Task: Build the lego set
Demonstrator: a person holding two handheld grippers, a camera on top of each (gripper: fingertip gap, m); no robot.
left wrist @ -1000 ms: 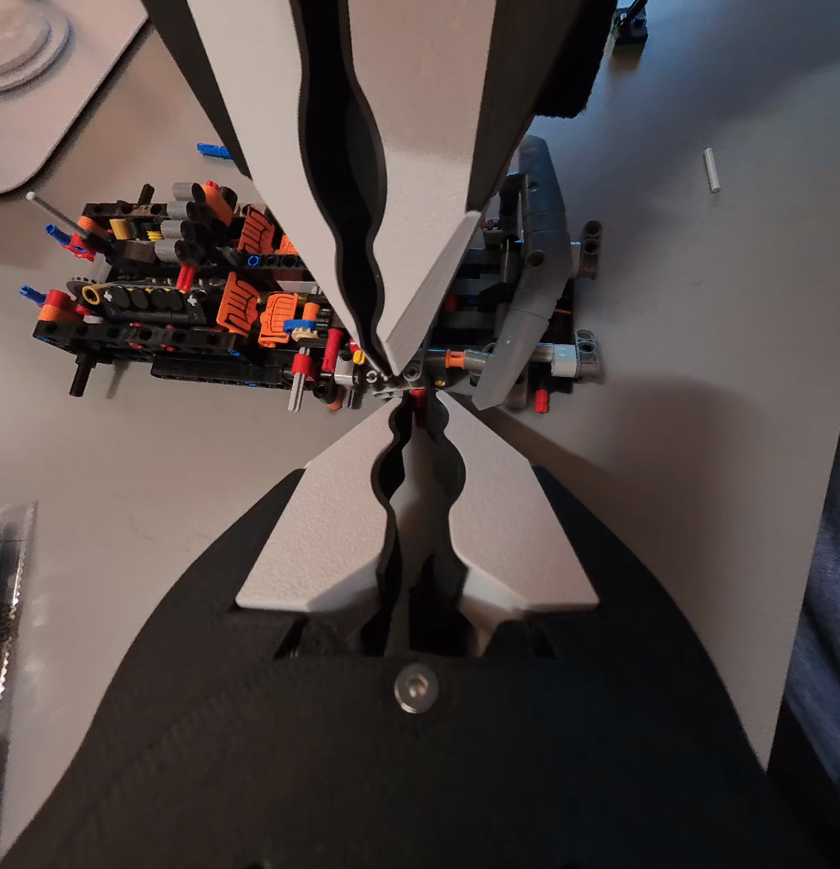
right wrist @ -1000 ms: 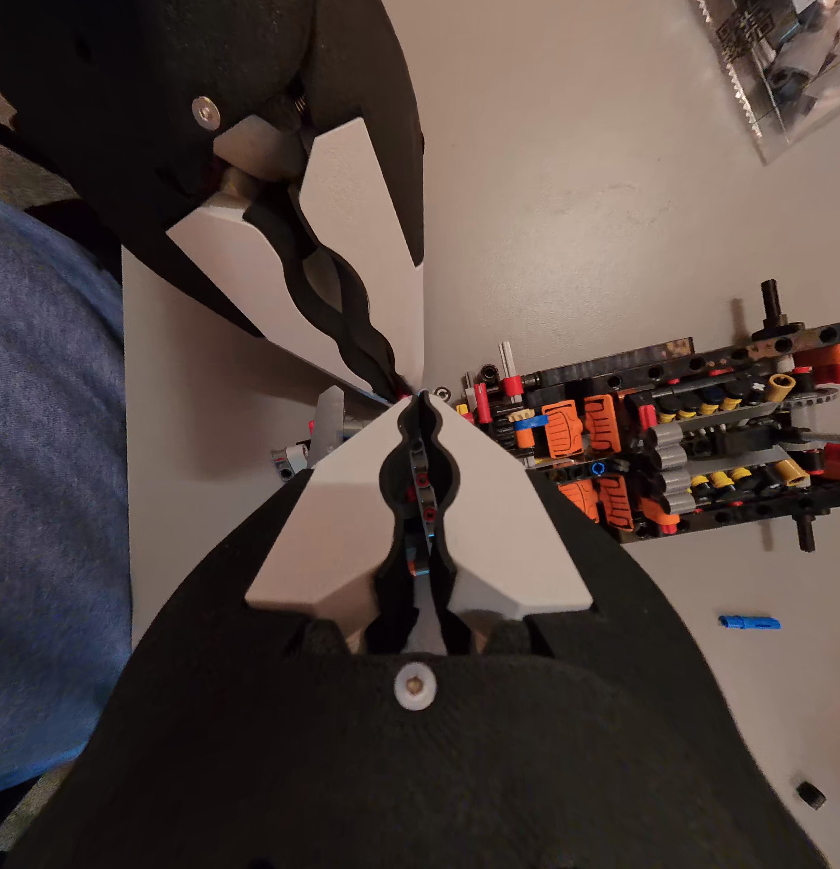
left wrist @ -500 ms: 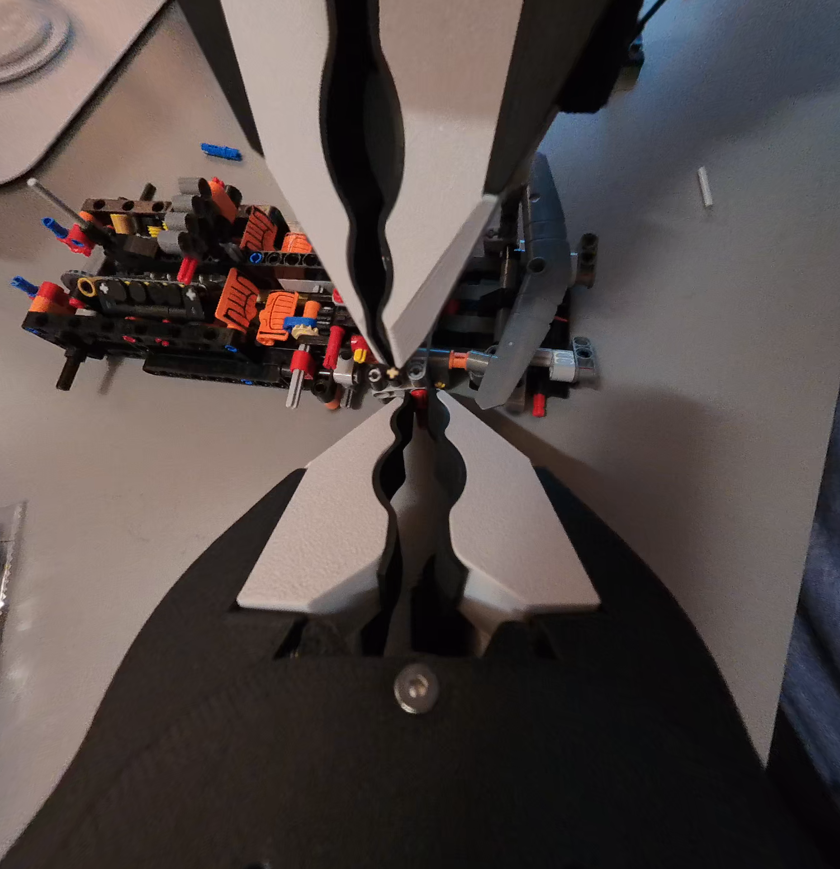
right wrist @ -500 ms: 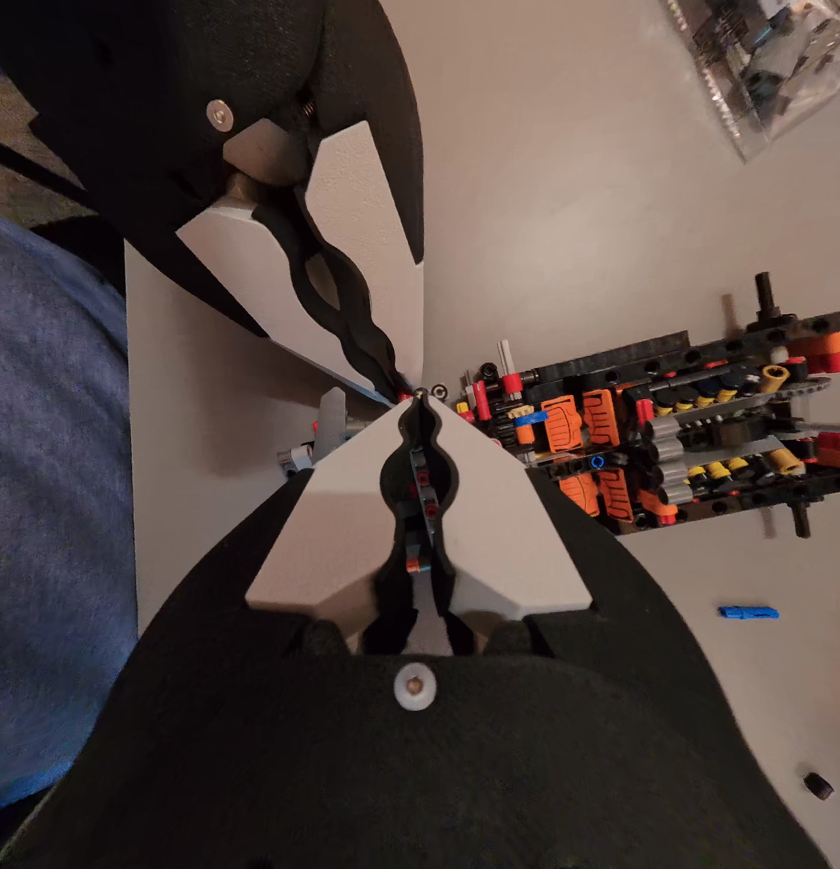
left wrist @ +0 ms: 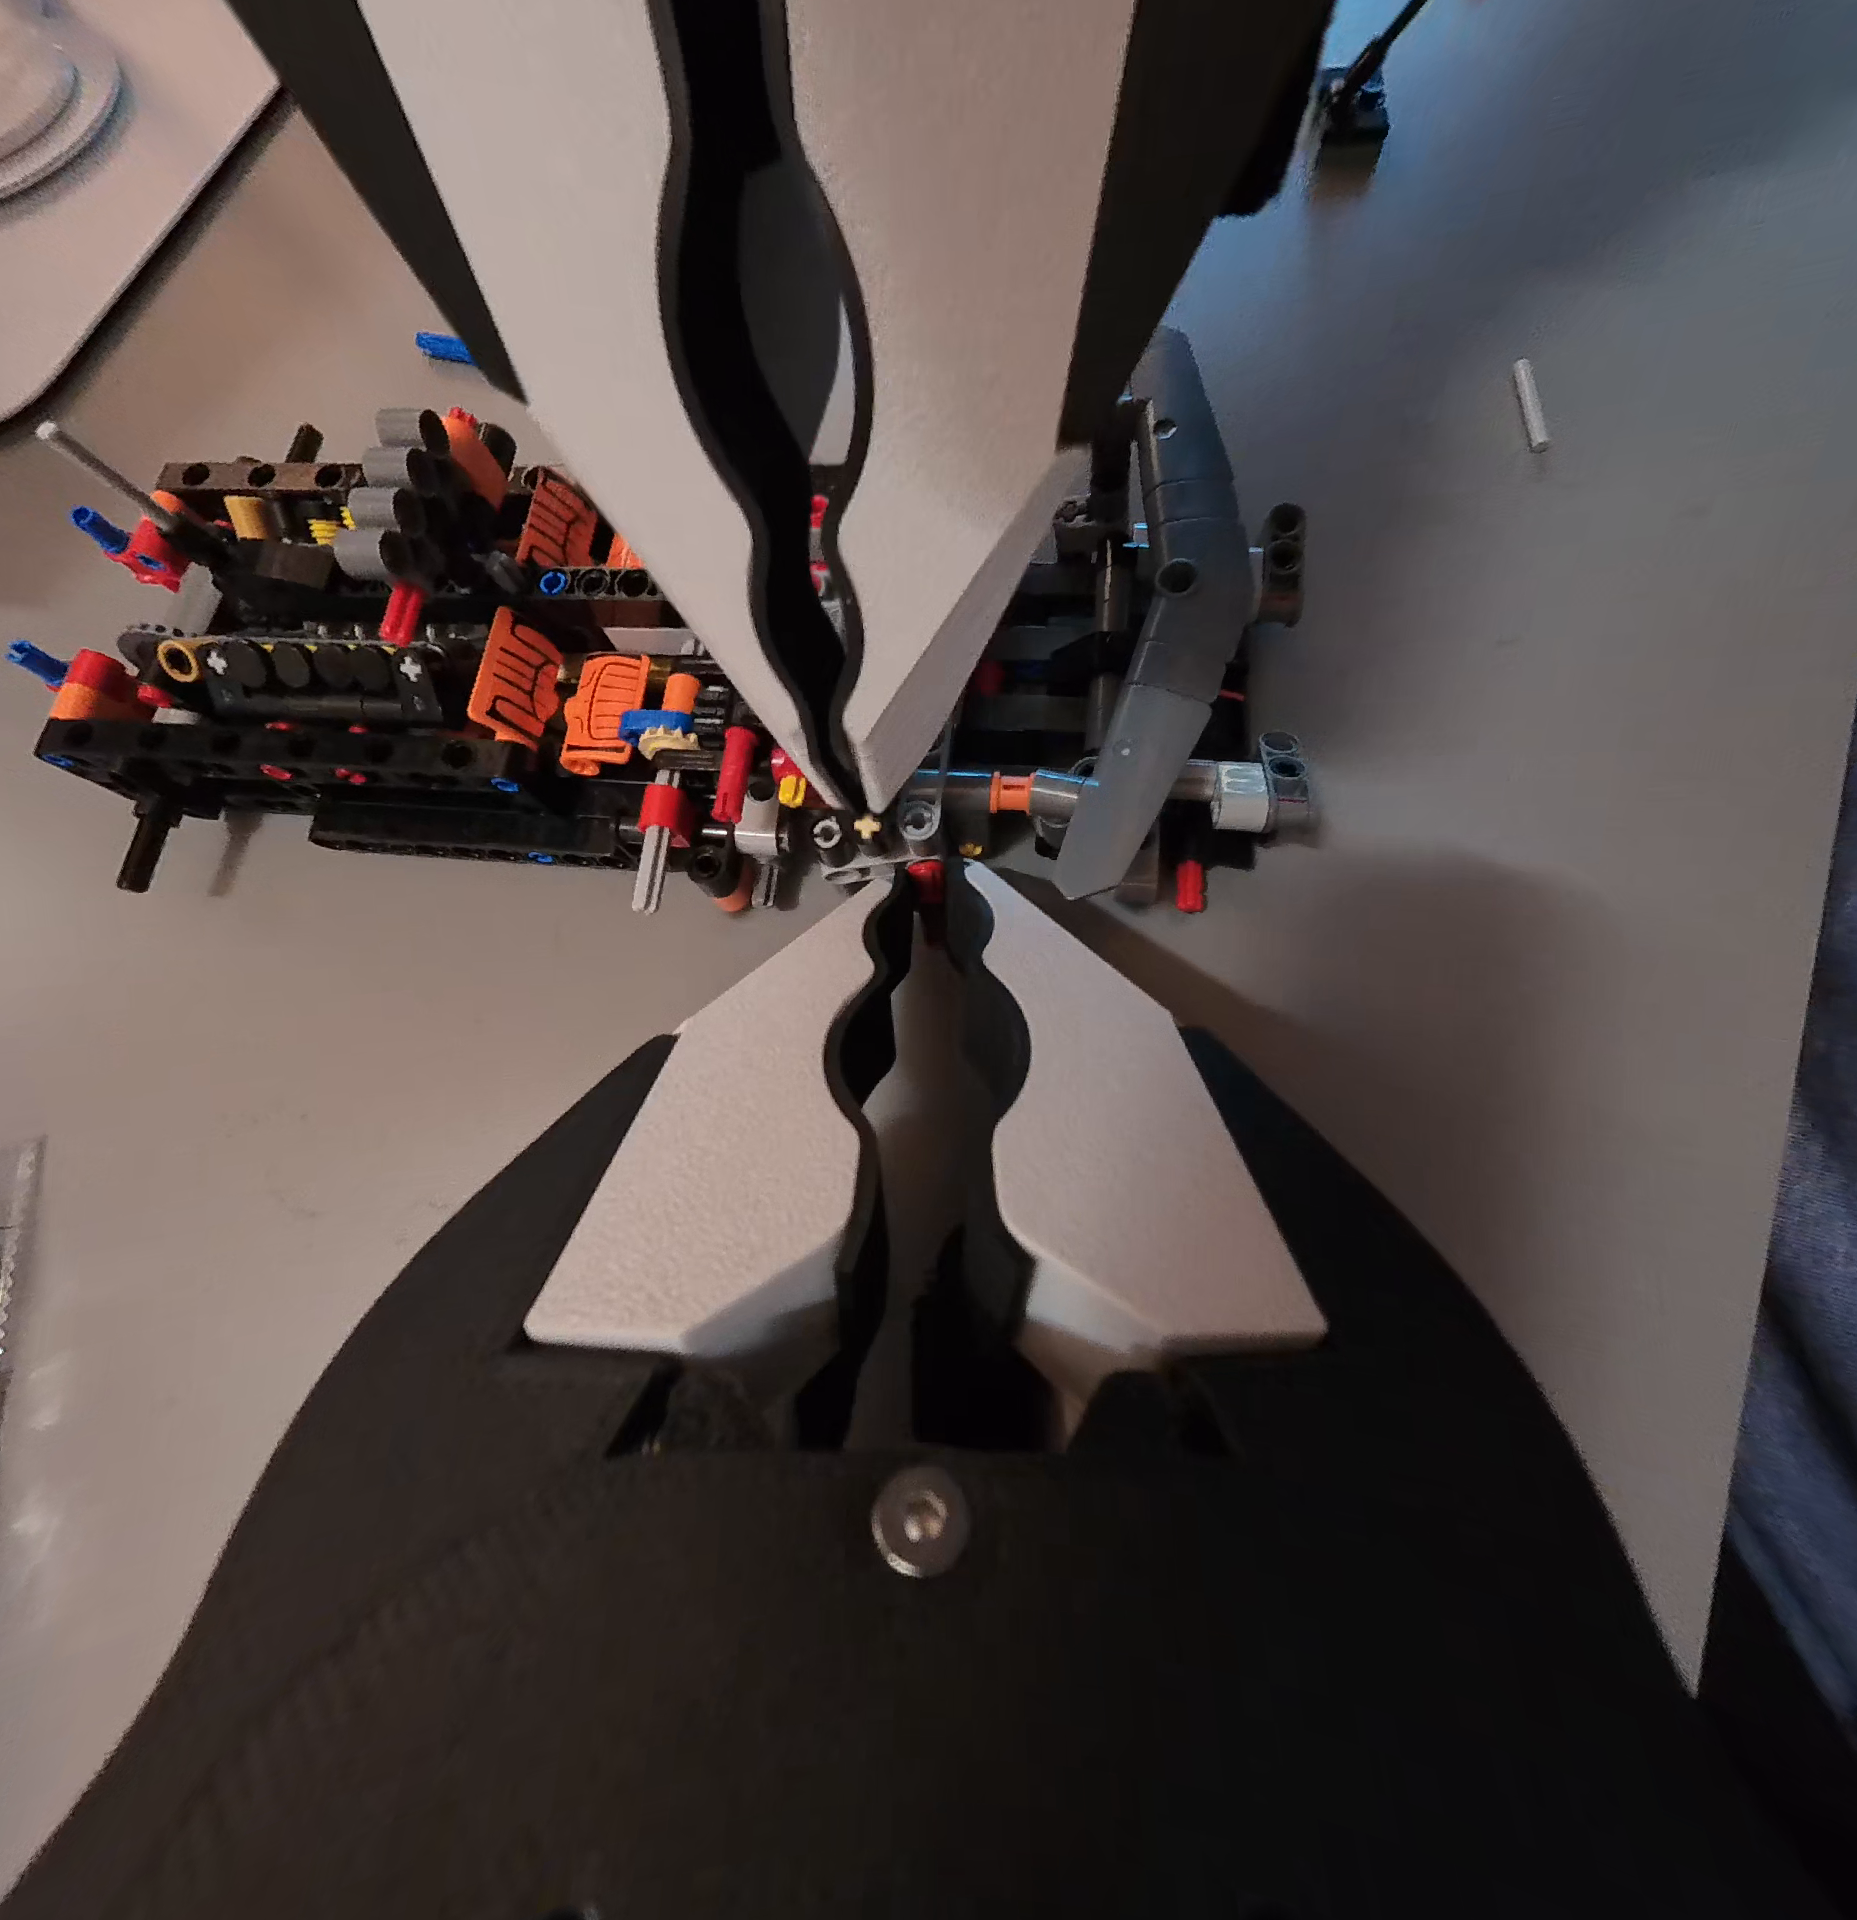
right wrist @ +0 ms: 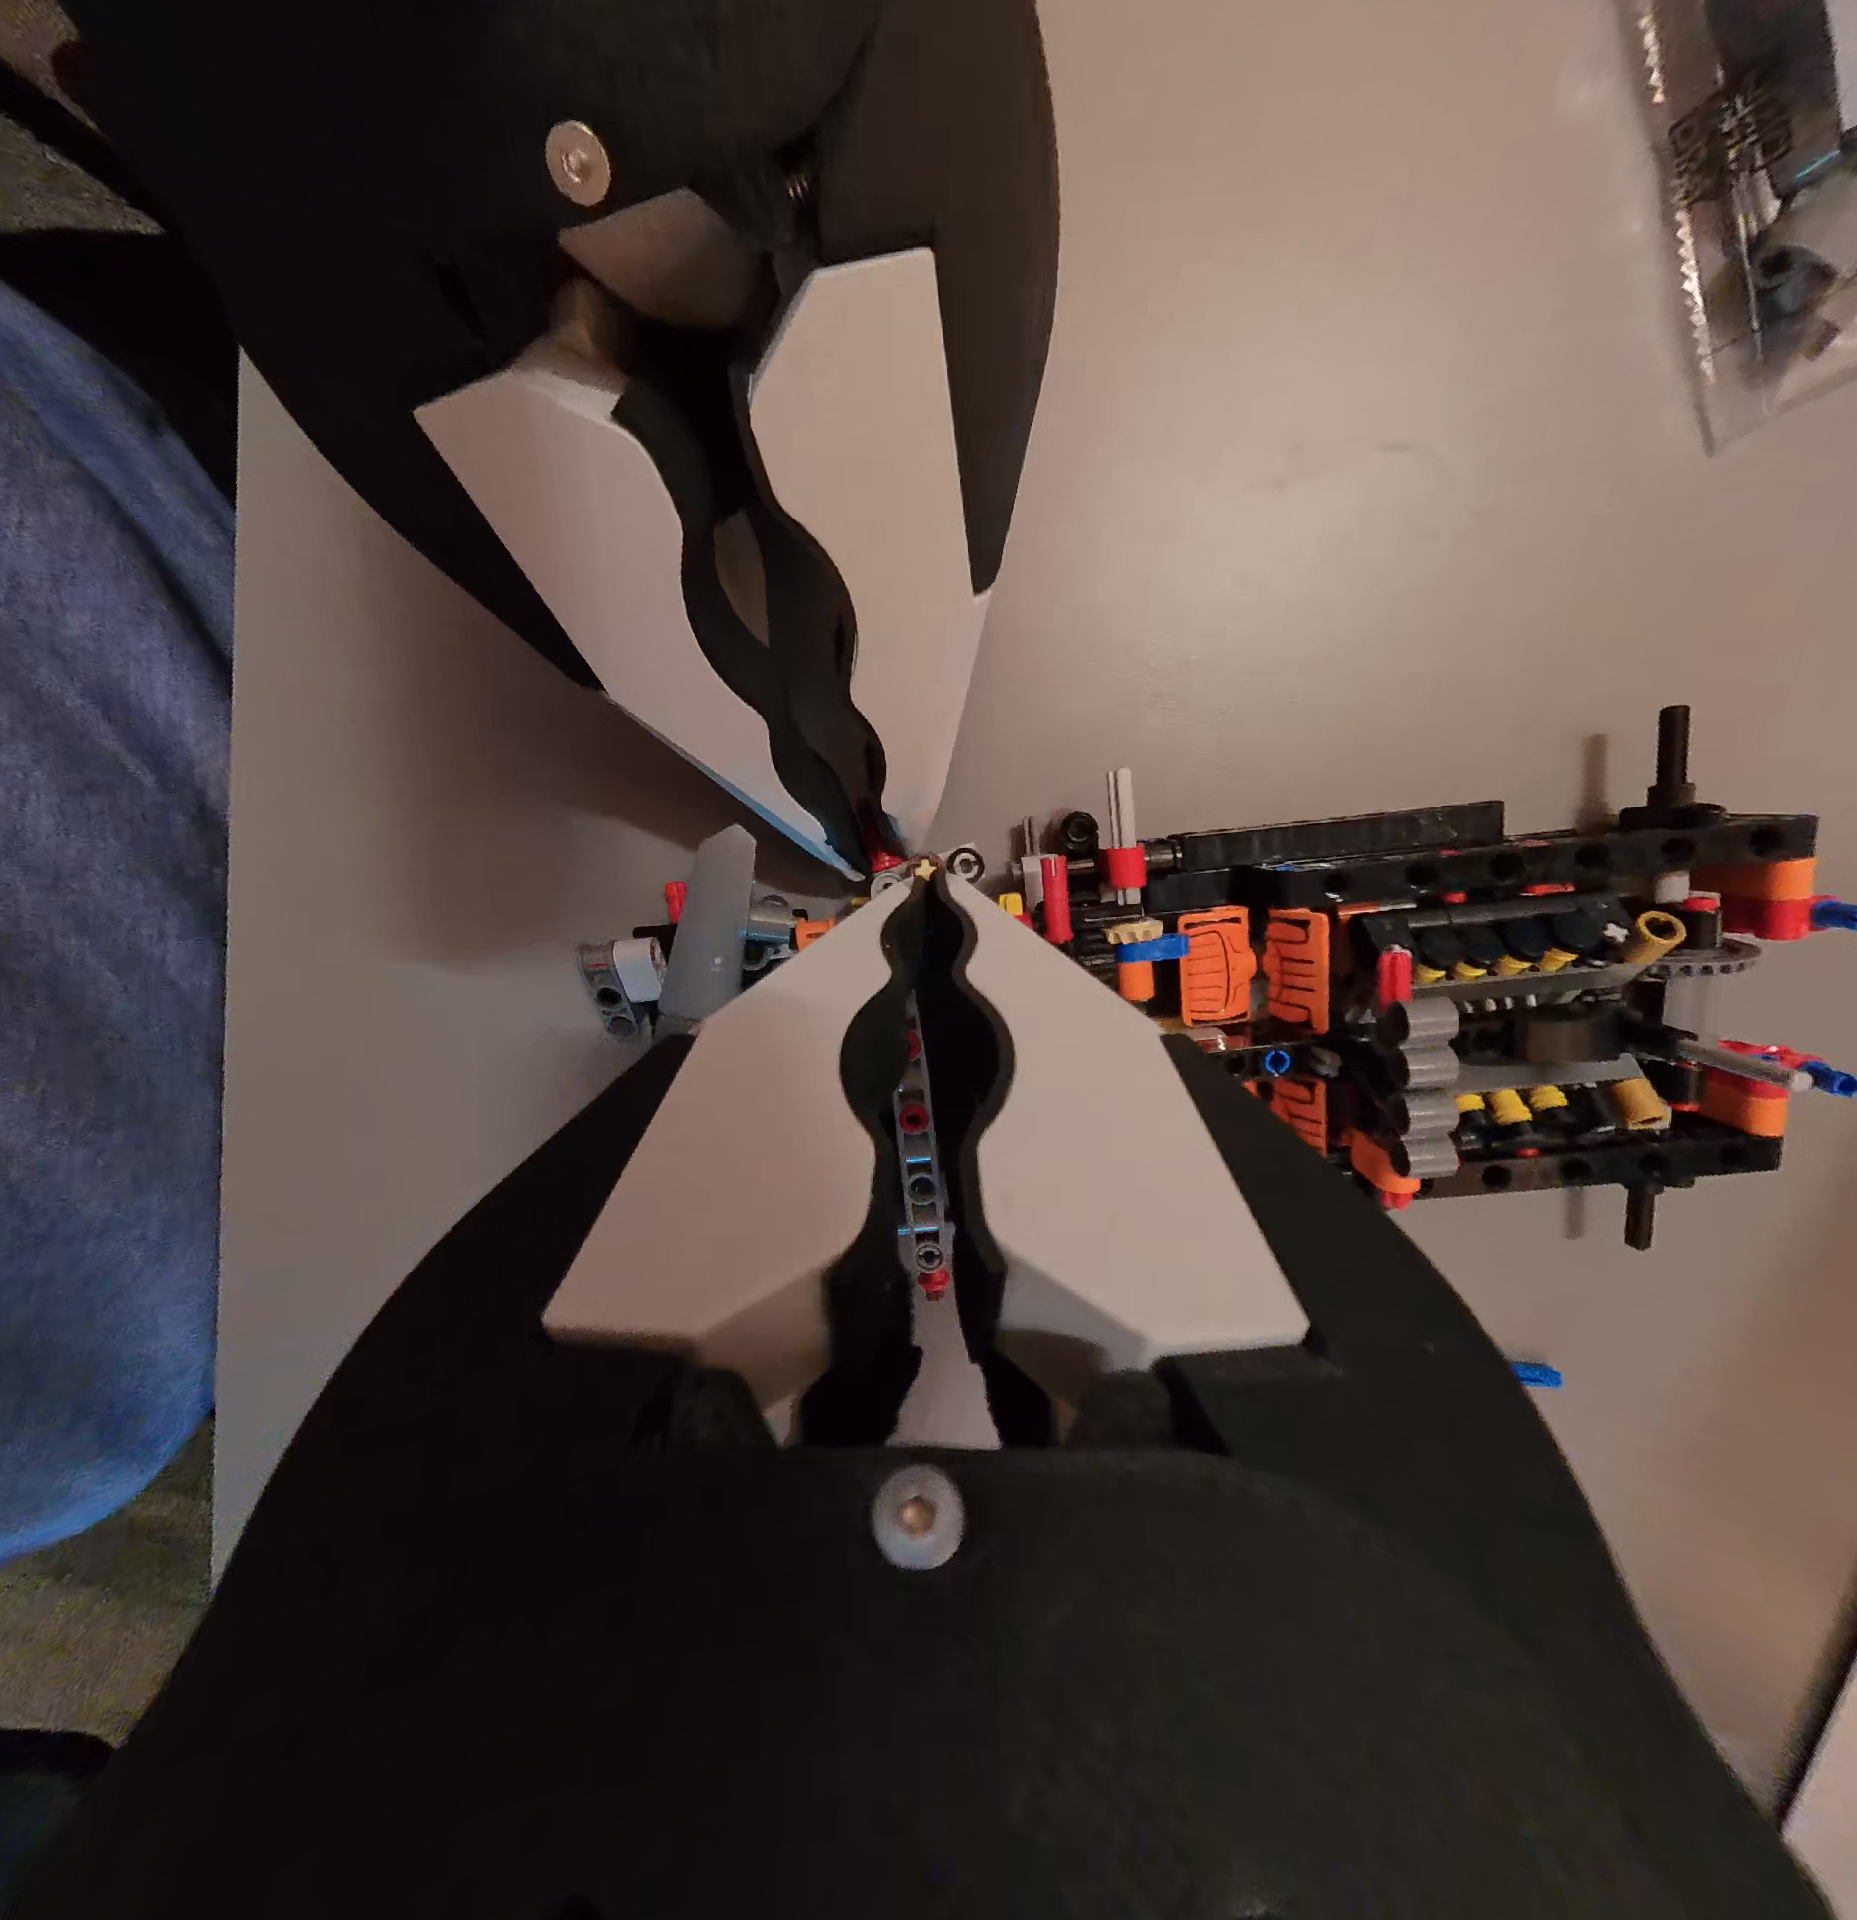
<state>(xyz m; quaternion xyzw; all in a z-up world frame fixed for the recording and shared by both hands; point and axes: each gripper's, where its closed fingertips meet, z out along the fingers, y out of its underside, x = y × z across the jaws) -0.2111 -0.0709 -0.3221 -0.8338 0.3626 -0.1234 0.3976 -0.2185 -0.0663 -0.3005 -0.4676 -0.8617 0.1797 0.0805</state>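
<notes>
The lego set [left wrist: 404, 717], a long half-built chassis, lies on the bench [left wrist: 1526, 727] while both claws meet at its near edge: the left claw [left wrist: 929, 899] pinches a red pin [left wrist: 929, 904], seemingly to press it in. The right claw [right wrist: 929, 883] grips a thin grey beam [right wrist: 919, 1164], likely bracing it. The joint itself is hidden behind the tips.

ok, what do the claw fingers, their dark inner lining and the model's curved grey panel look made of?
Fingers: matte light-grey rigid plastic, faint grainy texture, possibly printed. Lining: black wavy strip, dull, probably rubber or foam. Curved grey panel: smooth moulded plastic with slight sheen and pin holes.
</notes>
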